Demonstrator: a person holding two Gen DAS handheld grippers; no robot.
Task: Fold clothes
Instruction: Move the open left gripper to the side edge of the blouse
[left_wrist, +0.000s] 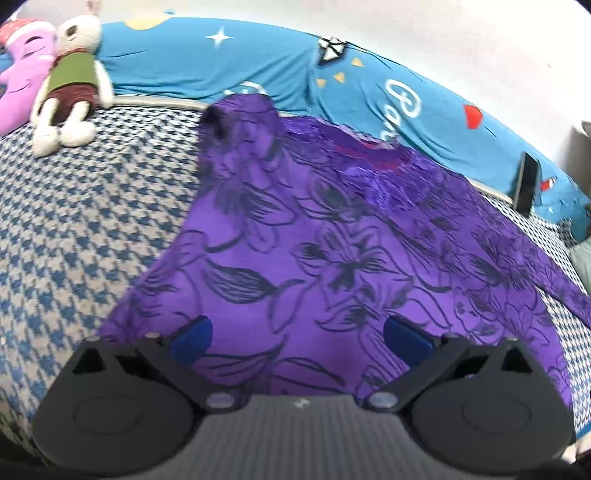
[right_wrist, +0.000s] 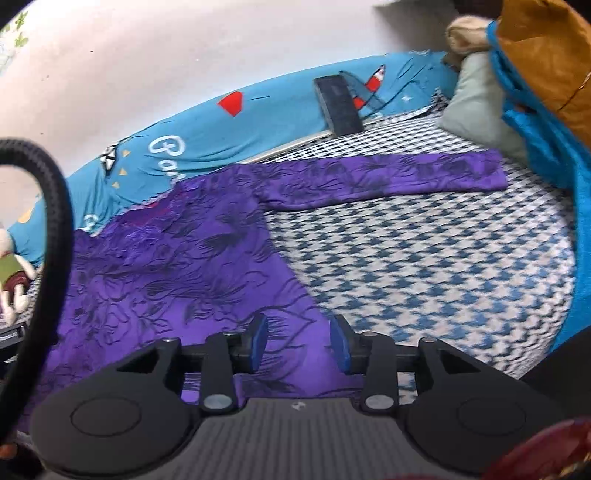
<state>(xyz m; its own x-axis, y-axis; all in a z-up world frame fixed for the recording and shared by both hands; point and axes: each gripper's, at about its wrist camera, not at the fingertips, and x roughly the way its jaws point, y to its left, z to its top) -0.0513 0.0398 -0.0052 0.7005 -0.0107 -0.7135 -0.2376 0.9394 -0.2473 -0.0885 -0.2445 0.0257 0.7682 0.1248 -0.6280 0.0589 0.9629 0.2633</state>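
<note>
Garment: the purple flower-printed long-sleeved top (left_wrist: 332, 258) lay flat on the blue-and-white houndstooth bedcover (left_wrist: 74, 221), probably spread for folding.
Sleeve: the purple sleeve (right_wrist: 388, 177) stretched toward 2 o'clock.
Left gripper (left_wrist: 297, 338): fingers wide apart over the hem, gripping nothing.
Right gripper (right_wrist: 297, 343): fingers apart, straddling the top's edge at 6 o'clock, seemingly poised to pinch.

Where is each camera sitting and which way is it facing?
Left wrist: on the left gripper, above the purple floral garment, facing the blue bolster and stuffed bunny; its open jaws show.
Right wrist: on the right gripper, at the garment's edge, facing its outstretched sleeve and the houndstooth bedspread; its open jaws show.
Shared: garment, bedspread, bolster, bunny.
</note>
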